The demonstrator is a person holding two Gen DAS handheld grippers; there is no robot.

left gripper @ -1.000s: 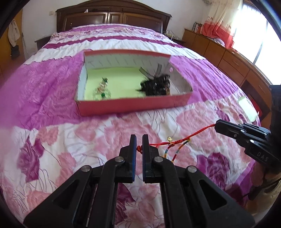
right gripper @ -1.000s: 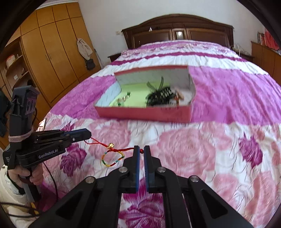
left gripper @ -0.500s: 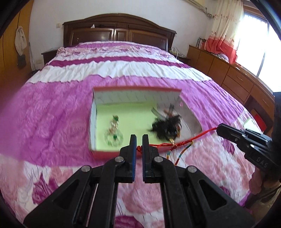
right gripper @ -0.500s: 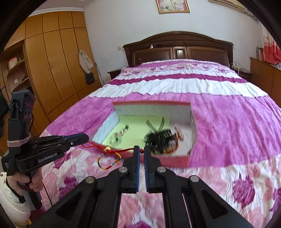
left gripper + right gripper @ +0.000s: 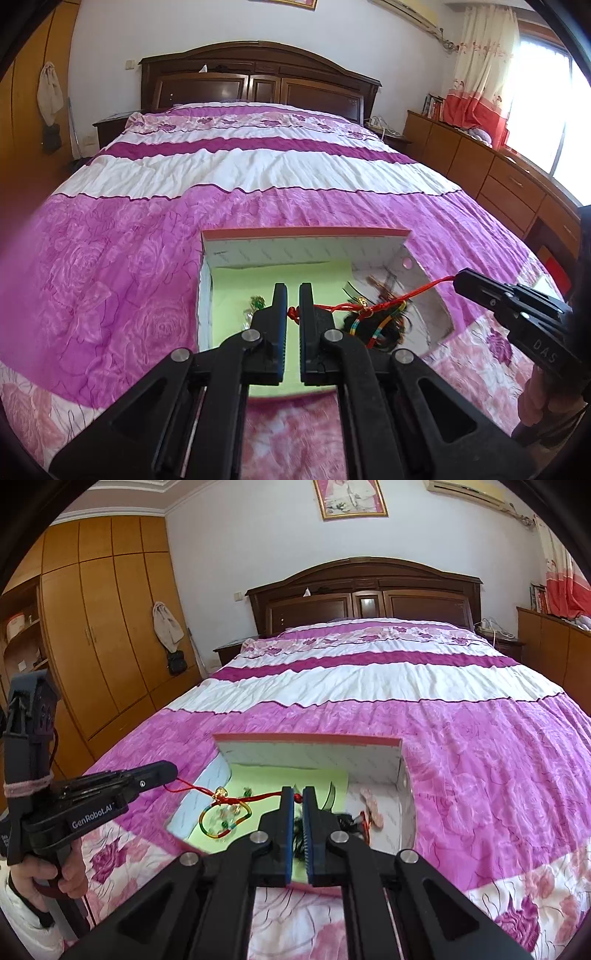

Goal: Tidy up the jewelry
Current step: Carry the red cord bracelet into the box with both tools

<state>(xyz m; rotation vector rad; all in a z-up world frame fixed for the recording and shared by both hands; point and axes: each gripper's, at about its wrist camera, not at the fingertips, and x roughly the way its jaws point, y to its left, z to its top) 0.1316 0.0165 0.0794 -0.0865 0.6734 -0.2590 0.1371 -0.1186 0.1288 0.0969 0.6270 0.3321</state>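
A red cord necklace (image 5: 373,304) with a gold bell and a multicoloured loop (image 5: 221,818) hangs stretched between both grippers, above the open red box (image 5: 306,233). My left gripper (image 5: 293,314) is shut on one knotted end. My right gripper (image 5: 298,797) is shut on the other end; it also shows in the left wrist view (image 5: 461,277). The box (image 5: 310,740) has a green floor with a crystal piece (image 5: 256,302) at the left and a dark tangle of jewelry (image 5: 384,328) at the right.
The box lies on a wide bed with a pink and white floral quilt (image 5: 110,258). A dark headboard (image 5: 258,81) stands at the far end. Wooden drawers (image 5: 498,177) run along the right, a wardrobe (image 5: 103,627) along the left.
Both grippers have lifted the necklace off the quilt and carried it forward, from in front of the box to above its inside.
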